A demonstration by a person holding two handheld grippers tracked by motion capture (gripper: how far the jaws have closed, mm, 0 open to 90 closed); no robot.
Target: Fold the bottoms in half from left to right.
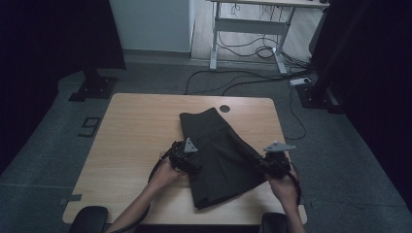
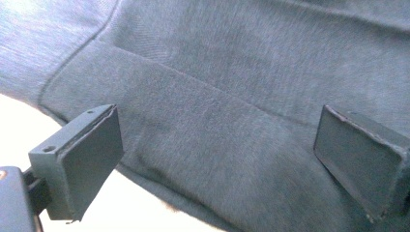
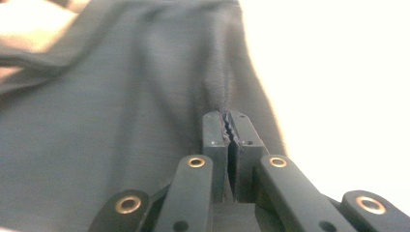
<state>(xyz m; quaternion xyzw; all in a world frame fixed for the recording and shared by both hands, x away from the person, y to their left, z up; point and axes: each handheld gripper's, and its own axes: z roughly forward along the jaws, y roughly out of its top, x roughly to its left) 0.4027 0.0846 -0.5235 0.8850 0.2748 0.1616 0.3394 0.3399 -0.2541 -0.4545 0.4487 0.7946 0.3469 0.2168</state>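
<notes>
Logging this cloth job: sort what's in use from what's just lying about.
In use:
dark pleated skirt
left gripper, open over the skirt
right gripper, pinching a skirt fold
wooden table

Lying about:
white desk frame
floor cables

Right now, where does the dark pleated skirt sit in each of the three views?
High view: dark pleated skirt at table centre, between both grippers.
Left gripper view: its cloth spreads beyond the open jaws.
Right gripper view: a fold is pinched in the shut jaws.
Shared landmark: the pale wooden table.
</notes>
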